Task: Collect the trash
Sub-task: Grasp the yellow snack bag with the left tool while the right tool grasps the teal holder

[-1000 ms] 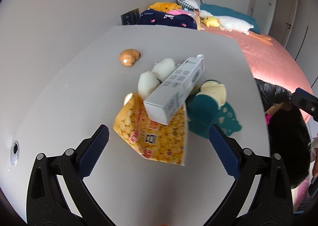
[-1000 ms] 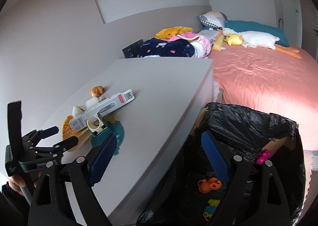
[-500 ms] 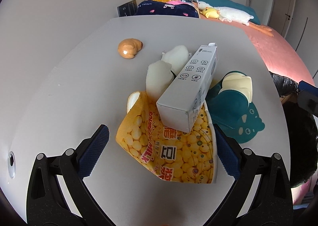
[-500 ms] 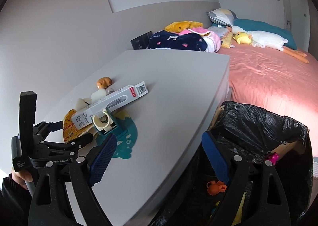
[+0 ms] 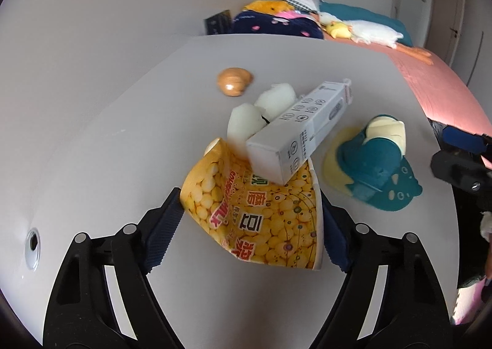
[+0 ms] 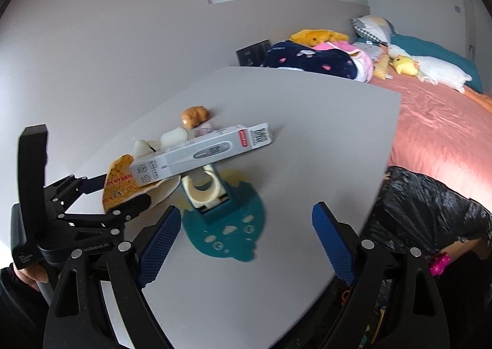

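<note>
My left tool [image 5: 250, 220] has just been closing its jaws around the crumpled yellow snack bag printed with beans [image 5: 261, 207]. The left pad [image 5: 163, 232] meets the bag's left edge; the right pad is largely hidden behind the bag, so I cannot tell if it presses. The bag lies on the light grey worktop [image 5: 107, 149], near its front. A long white cardboard box with grey printed icons [image 5: 301, 131] rests tilted across the bag's far end, leaning on two white foam lumps [image 5: 261, 112]. Just beside the box to the right stands a teal and cream tape dispenser on a teal cat-shaped mat [image 5: 378, 167]. A small tan figurine [image 5: 235, 81] sits farther back.

My right tool [image 6: 243, 241] stands wide with nothing between its pads, above the worktop's near edge, the mat just ahead. A black bin bag [image 6: 430, 213] hangs open to its right.
</note>
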### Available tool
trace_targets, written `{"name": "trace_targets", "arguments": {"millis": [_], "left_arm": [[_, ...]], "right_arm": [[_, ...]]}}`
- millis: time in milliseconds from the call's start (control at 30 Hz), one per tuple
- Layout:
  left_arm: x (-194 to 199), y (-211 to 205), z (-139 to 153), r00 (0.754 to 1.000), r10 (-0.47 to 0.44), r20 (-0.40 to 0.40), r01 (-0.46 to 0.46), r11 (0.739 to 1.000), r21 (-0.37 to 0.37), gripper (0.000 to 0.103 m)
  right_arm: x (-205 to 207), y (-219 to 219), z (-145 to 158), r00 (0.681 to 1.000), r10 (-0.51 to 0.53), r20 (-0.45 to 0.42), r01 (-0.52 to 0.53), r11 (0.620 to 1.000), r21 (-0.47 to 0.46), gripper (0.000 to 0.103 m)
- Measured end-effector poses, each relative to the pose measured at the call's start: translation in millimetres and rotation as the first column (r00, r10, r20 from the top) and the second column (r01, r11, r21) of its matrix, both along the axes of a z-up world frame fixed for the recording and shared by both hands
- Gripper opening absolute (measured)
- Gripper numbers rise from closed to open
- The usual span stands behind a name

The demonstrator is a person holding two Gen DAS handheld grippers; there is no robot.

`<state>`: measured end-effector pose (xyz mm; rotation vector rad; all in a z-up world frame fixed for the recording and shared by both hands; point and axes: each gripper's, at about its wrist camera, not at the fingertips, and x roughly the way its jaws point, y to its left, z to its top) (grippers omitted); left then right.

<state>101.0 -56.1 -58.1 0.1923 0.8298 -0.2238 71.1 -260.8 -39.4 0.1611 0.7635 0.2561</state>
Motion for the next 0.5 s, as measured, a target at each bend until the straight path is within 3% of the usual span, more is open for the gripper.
{"name": "trace_targets", "arguments": {"millis": [33, 333, 500], "left_arm": [[-1, 4, 1, 1.0, 0.006, 0.002, -0.006, 1.0, -0.005, 0.073], [-12, 39, 24, 0.994, 0.09, 0.067, -0.087, 0.995, -0.048, 0.073], [-16, 45, 37, 0.991, 0.094, 0.099, -0.087, 0.993, -0.073, 0.073]], "right_arm": [[2, 4, -1, 1.0, 0.008, -0.003, -0.008, 1.0, -0.003, 0.087], [24, 31, -9, 0.999, 0.045, -0.012, -0.046, 0.998, -0.046, 0.087], [34, 38, -11, 0.999, 0.052, -0.006, -0.052, 0.996, -0.076, 0.087]]}}
